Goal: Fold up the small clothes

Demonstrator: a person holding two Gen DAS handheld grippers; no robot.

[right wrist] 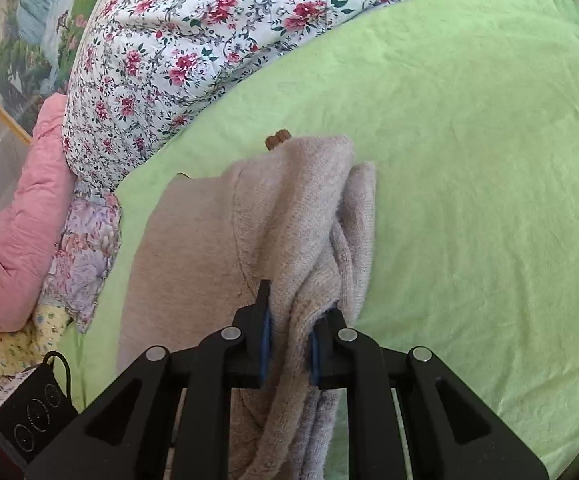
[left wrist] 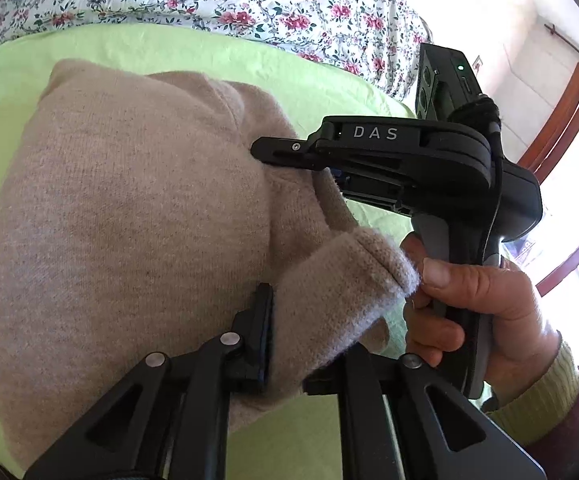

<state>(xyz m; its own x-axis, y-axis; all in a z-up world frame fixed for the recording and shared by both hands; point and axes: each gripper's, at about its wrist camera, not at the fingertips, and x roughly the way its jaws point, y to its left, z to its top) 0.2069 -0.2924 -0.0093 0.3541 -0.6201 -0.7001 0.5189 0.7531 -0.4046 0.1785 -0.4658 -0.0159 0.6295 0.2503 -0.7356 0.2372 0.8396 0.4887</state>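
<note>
A beige knit sweater (left wrist: 129, 208) lies on the green sheet (left wrist: 129, 48). My left gripper (left wrist: 305, 344) is shut on a folded edge of the sweater near its cuff (left wrist: 373, 264). My right gripper (left wrist: 261, 152) shows from the side in the left wrist view, its fingers closed on a sweater fold. In the right wrist view the right gripper (right wrist: 289, 328) is shut on a bunched ridge of the sweater (right wrist: 289, 216), with a sleeve hanging beside it. A brown tag (right wrist: 277, 139) shows at the sweater's far end.
A floral quilt (right wrist: 193, 48) lies along the far side of the green sheet (right wrist: 469, 160). A pink pillow (right wrist: 17, 232) and patterned cloths lie at the left. A black device with a cable (right wrist: 33, 416) sits at the lower left. A window is at the right (left wrist: 569, 140).
</note>
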